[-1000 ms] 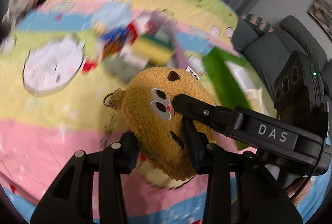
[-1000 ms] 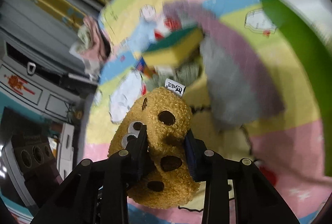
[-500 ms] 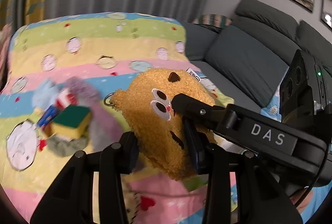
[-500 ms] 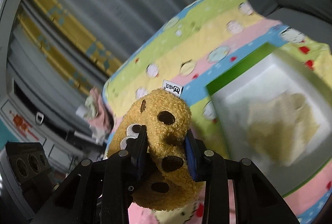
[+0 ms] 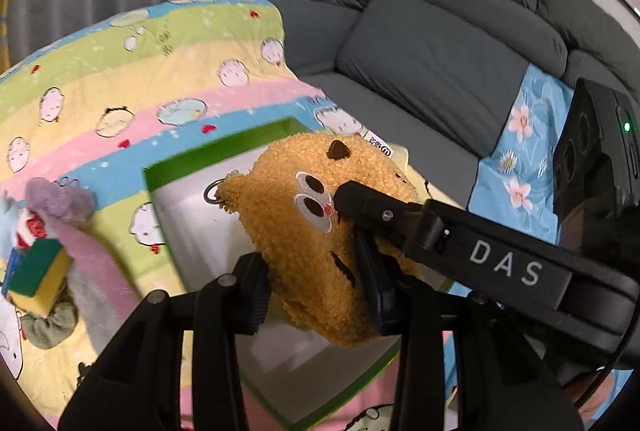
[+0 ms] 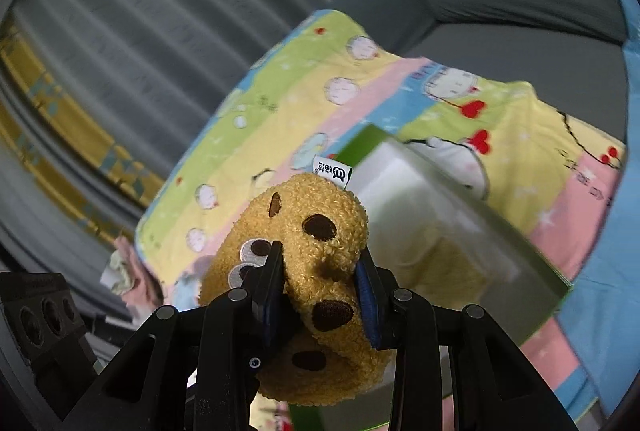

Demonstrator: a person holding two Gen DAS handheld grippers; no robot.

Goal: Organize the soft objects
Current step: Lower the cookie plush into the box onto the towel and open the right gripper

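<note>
A striped pastel cartoon blanket [image 5: 100, 79] covers the surface. On it sits a green-rimmed white rectangular box [image 5: 208, 199]. Above the box hangs a brown fuzzy plush toy with dark spots [image 5: 304, 231] — the left gripper [image 5: 316, 291] and the right gripper [image 6: 320, 295] both clamp it.

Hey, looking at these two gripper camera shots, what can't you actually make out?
- Box floor: left wrist view, hidden behind plush toy and left hand-held gripper.
- Yellowish thing in the box: right wrist view, motion-blurred, unidentifiable.
- Pile beside sponge: left wrist view, cut off by frame edge.
</note>
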